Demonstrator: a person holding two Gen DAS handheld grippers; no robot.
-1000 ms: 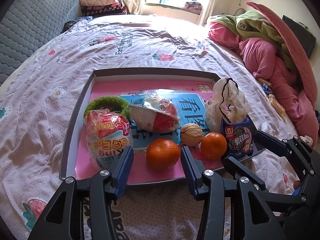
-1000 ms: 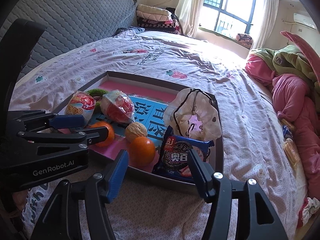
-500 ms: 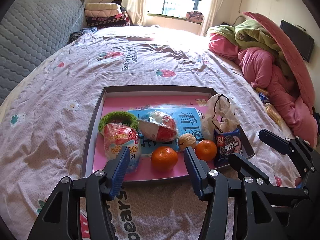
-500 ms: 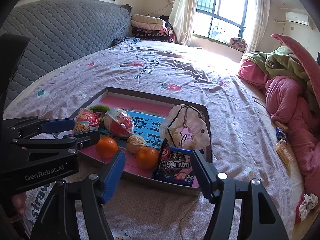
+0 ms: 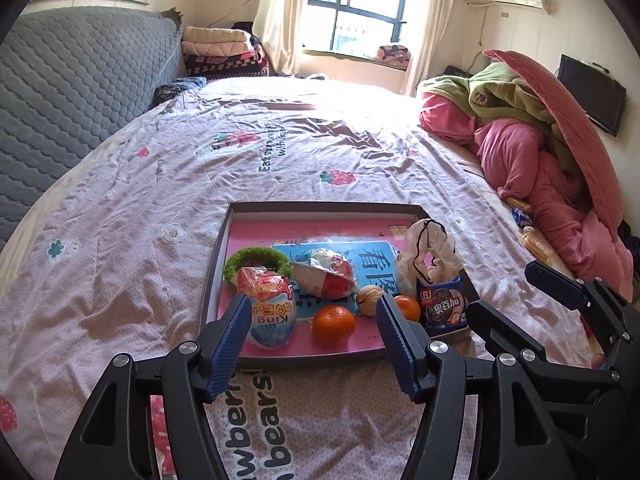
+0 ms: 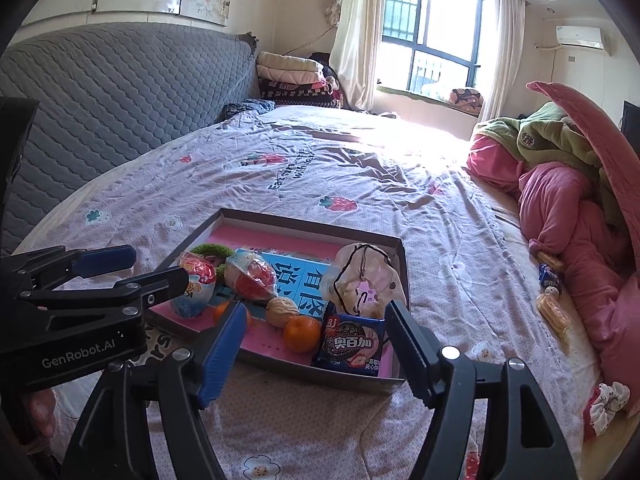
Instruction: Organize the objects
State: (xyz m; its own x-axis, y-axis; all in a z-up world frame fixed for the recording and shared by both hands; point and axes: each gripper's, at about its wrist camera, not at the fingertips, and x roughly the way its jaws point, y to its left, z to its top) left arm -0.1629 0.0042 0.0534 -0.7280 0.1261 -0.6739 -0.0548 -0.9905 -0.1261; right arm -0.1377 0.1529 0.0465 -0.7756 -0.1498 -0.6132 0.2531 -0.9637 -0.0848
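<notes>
A shallow pink-lined tray (image 5: pixel 320 216) (image 6: pixel 402 268) lies on the bed. In it are two oranges (image 5: pixel 334 325) (image 6: pixel 302 333), a walnut (image 5: pixel 370 300), a blue cookie packet (image 5: pixel 442 306) (image 6: pixel 352 346), a King egg snack (image 5: pixel 270 312), a red-white wrapped ball (image 5: pixel 326 272), a green ring (image 5: pixel 256 258) and a white drawstring pouch (image 5: pixel 430 252) (image 6: pixel 360 280). My left gripper (image 5: pixel 312 340) is open and empty, just short of the tray's near edge. My right gripper (image 6: pixel 316 344) is open and empty, near the tray's right corner.
The bed has a pink flowered sheet (image 5: pixel 160 184). A pile of pink and green quilts (image 5: pixel 540 152) lies at the right, with snack packets (image 6: pixel 552 308) beside it. A grey padded headboard (image 5: pixel 60 92) is at the left. Folded blankets (image 5: pixel 224 52) are by the window.
Both grippers have pulled back and up from the tray, which now looks smaller and farther. Both jaws stay open and empty. The objects in the tray have not moved.
</notes>
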